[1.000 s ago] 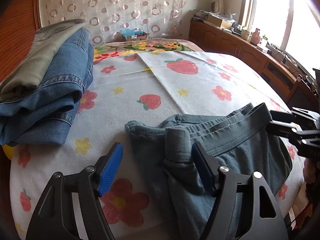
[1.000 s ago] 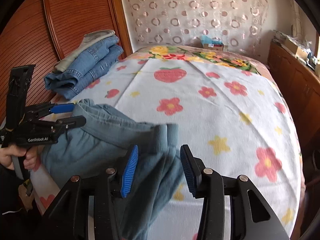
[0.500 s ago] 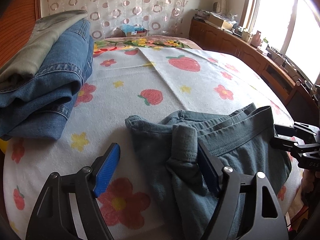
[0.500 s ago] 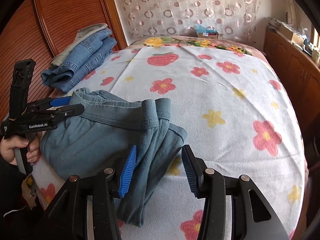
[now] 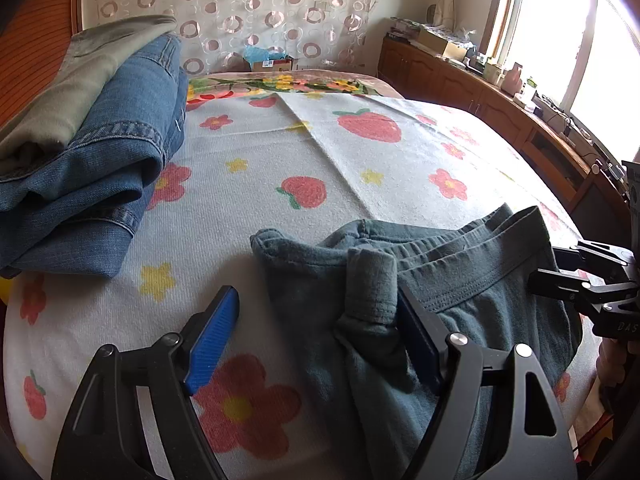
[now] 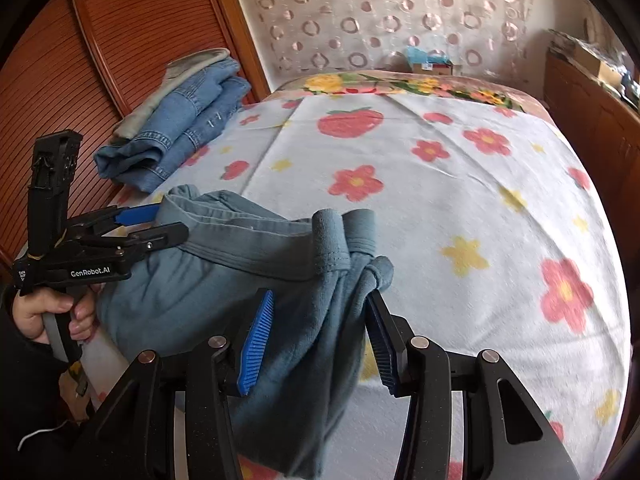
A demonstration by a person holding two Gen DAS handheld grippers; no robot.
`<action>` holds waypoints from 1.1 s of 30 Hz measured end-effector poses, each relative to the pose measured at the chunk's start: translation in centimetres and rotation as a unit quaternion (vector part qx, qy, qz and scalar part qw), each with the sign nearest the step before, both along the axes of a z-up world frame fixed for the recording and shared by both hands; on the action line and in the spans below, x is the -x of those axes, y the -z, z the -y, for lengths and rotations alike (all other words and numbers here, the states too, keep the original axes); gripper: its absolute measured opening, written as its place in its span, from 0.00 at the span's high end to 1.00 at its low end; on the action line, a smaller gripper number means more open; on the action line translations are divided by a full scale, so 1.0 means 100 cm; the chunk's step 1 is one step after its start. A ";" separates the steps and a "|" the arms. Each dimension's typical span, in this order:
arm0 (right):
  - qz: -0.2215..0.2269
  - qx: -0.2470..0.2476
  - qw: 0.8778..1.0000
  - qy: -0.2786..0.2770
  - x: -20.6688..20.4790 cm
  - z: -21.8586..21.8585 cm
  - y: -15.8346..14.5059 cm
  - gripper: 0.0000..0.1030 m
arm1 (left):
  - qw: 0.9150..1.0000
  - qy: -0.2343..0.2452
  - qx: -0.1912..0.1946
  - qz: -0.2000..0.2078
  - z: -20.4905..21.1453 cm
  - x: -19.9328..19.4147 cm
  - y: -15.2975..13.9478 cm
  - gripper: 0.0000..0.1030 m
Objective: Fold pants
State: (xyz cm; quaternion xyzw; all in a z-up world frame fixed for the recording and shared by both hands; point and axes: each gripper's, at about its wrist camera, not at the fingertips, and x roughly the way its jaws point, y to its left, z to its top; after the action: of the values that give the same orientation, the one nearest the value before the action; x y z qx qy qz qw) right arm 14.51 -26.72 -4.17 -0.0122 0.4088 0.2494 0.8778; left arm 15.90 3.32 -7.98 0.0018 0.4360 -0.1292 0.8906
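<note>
Mid-fold on the rumpled teal-grey knit pants (image 5: 472,280) bunched at the near edge of the flower-and-strawberry bedspread bed (image 5: 320,168), left claw (image 5: 316,332) spread wide around a cuff, right claw (image 6: 320,336) half apart with fabric draped between, unclamped; next, probably pinch and flatten.

The left wrist view is taken close above the bed (image 5: 248,184), angled down along its fingers toward the window side. The right wrist view is angled down toward the wooden wardrobe (image 6: 132,40). Both views share the teal pants (image 5: 460,292) (folded jeans (image 6: 176,132) included).
</note>
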 end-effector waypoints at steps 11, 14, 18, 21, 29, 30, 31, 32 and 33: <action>0.044 0.053 0.998 0.001 0.011 -0.013 0.009 0.53 | 1.000 0.000 0.001 0.000 0.000 0.000 0.000 0.23; 0.046 0.050 0.998 0.001 0.011 -0.012 0.009 0.53 | 1.000 0.002 -0.002 0.000 -0.001 0.000 0.001 0.20; 0.047 0.045 0.998 0.000 0.011 -0.009 0.009 0.53 | 1.000 0.003 -0.002 0.001 0.001 0.001 0.001 0.20; 0.048 0.049 0.998 0.000 0.010 -0.009 0.009 0.53 | 1.000 0.005 -0.002 0.000 0.002 0.002 0.001 0.20; 0.046 0.040 0.998 -0.001 0.009 -0.006 0.008 0.52 | 1.000 0.012 0.000 0.000 0.001 0.003 0.001 0.20; 0.046 0.039 0.998 -0.001 0.009 -0.006 0.008 0.52 | 1.000 0.013 0.001 -0.002 0.002 0.001 0.001 0.21; 0.046 0.038 0.998 -0.001 0.009 -0.006 0.009 0.52 | 1.000 0.016 0.006 -0.003 0.002 0.000 0.000 0.27; 0.045 0.037 0.998 -0.001 0.009 -0.006 0.009 0.52 | 1.000 0.021 0.014 -0.004 0.001 -0.001 -0.001 0.30; 0.045 0.037 0.998 -0.001 0.009 -0.005 0.009 0.52 | 0.999 0.025 0.020 -0.005 0.002 -0.002 -0.002 0.35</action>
State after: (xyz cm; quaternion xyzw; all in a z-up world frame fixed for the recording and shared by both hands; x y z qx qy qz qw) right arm 13.59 -26.23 -5.05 -0.0560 0.3775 0.2345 0.8941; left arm 16.08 3.10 -7.78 -0.0060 0.4374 -0.1606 0.8848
